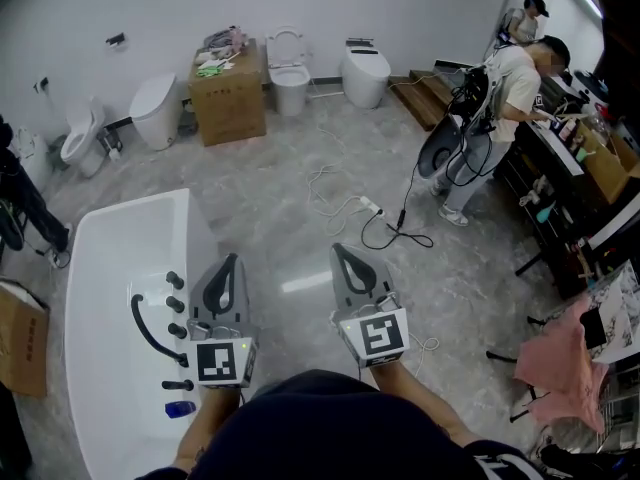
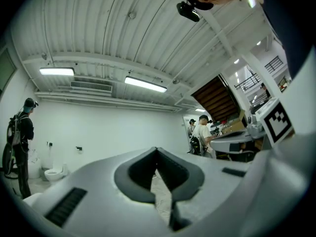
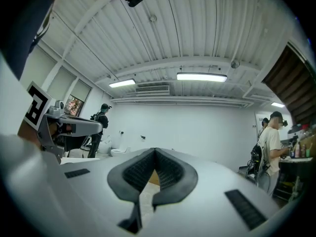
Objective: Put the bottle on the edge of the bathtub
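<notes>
A small blue bottle (image 1: 181, 408) lies on the near rim of the white bathtub (image 1: 130, 218) at the left of the head view, beside the black faucet (image 1: 150, 333) and its knobs. My left gripper (image 1: 232, 260) is held above the tub's right edge, up and to the right of the bottle, shut and empty. My right gripper (image 1: 343, 251) hangs over the grey floor beside it, shut with nothing in it. In the left gripper view the left gripper (image 2: 157, 149) points at the far wall, tips together. The right gripper (image 3: 154, 150) looks the same in its own view.
A cardboard box (image 1: 228, 93) and several toilets (image 1: 290, 73) stand along the far wall. A white cable (image 1: 360, 213) lies on the floor ahead. A person (image 1: 500, 108) stands at a cluttered counter at right. Pink cloth (image 1: 555, 358) hangs at lower right.
</notes>
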